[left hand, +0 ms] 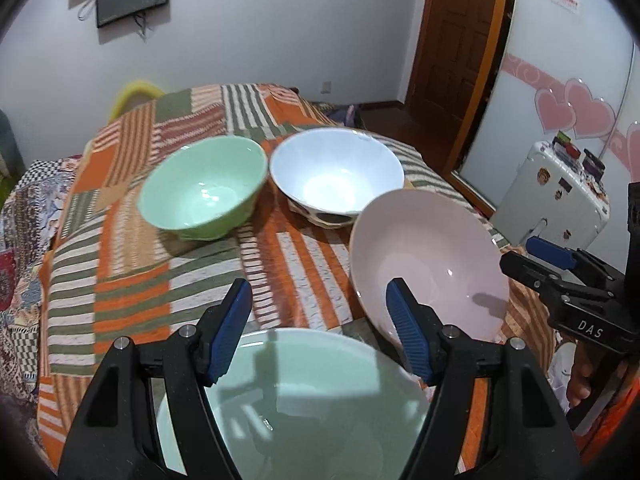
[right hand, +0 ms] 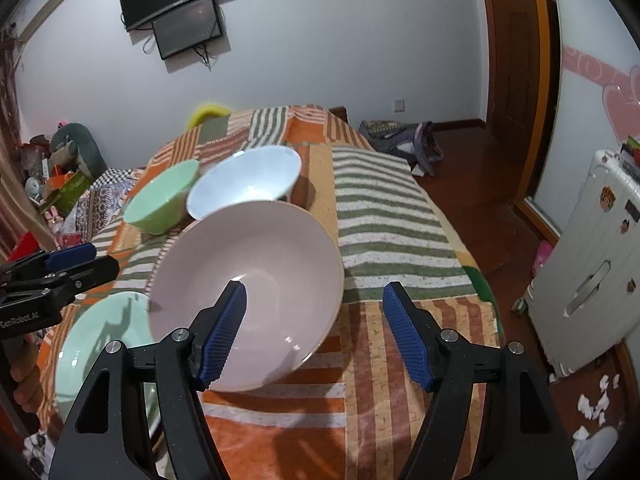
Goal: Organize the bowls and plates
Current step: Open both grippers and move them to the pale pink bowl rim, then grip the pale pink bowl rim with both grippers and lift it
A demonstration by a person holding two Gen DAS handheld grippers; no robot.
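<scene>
While the pink bowl (right hand: 256, 280) sits tilted, both grippers (left (left hand: 320, 330), right (right hand: 316, 330)) gape wide, holding nothing.

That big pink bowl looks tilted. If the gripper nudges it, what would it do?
The pink bowl sits tilted on the soft quilt, so a nudge would probably rock or tip it. Its glossy surface suggests it may slip between the fingers. It looks rigid, likely breakable.

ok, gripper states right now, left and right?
Left gripper: open, holding nothing, above the pale green plate.
Right gripper: open, holding nothing; its left finger is in front of the pink bowl.
</scene>
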